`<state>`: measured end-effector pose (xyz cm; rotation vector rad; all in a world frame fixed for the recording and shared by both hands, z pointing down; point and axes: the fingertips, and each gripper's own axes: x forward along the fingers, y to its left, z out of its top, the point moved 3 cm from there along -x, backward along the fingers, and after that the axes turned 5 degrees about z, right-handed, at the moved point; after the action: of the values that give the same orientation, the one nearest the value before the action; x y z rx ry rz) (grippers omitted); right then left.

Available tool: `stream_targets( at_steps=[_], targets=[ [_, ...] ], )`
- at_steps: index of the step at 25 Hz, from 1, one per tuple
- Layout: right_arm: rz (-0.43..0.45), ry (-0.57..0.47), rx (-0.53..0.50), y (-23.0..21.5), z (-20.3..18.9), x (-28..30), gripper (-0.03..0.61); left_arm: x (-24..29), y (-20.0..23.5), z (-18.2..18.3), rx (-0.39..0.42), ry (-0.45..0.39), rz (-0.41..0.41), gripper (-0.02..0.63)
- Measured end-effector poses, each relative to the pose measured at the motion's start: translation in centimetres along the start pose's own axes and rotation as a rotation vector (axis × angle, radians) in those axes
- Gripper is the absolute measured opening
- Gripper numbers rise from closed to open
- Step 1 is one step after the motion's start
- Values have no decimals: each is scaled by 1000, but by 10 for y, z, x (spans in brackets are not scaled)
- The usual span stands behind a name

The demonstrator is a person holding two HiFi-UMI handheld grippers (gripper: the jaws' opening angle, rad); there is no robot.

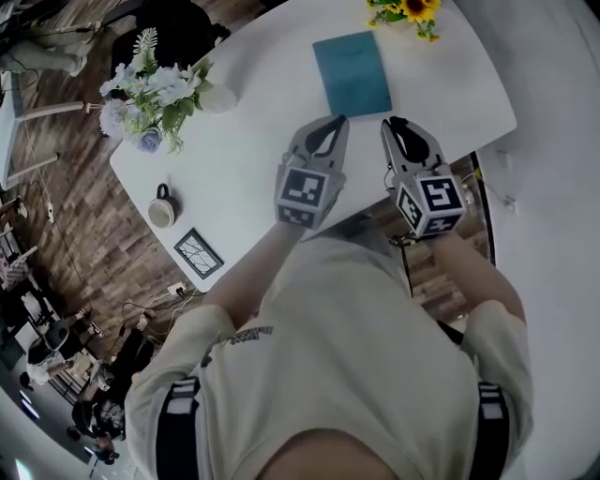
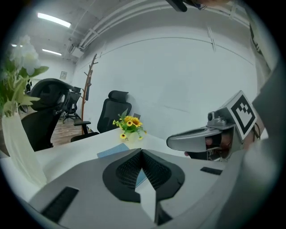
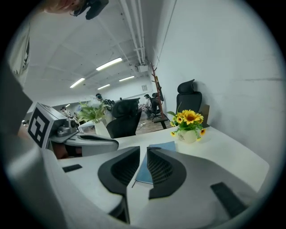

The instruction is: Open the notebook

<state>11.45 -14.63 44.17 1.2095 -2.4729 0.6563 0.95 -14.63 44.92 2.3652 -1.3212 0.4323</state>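
A closed teal notebook (image 1: 352, 70) lies flat on the white table (image 1: 253, 159), just beyond both grippers. My left gripper (image 1: 339, 120) hovers near its front left corner, and its jaws meet at the tips with nothing in them (image 2: 142, 152). The right gripper (image 1: 393, 123) is by the front right corner. Its jaws (image 3: 143, 150) stand a narrow gap apart with nothing between them, and the notebook (image 3: 142, 172) shows through that gap, farther off. In the left gripper view only a blue strip of the notebook (image 2: 111, 152) is visible past the jaws.
A small pot of sunflowers (image 1: 408, 11) stands behind the notebook. A white vase of pale flowers (image 1: 155, 94) is at the table's left, with a mug (image 1: 162, 208) and a framed picture (image 1: 199, 253) near the left front edge. Office chairs (image 2: 114, 109) stand beyond the table.
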Motion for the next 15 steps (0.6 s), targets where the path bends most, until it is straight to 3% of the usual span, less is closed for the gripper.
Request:
stream_targets(
  at_steps=[9,15],
  targets=[
    [-39,152,-6,-62,-58,52,104,63,15,-46,-36,128,1,2],
    [-68,206,20,-90,-86,75,106,91,27,-83,-44,210,9,2]
  ],
)
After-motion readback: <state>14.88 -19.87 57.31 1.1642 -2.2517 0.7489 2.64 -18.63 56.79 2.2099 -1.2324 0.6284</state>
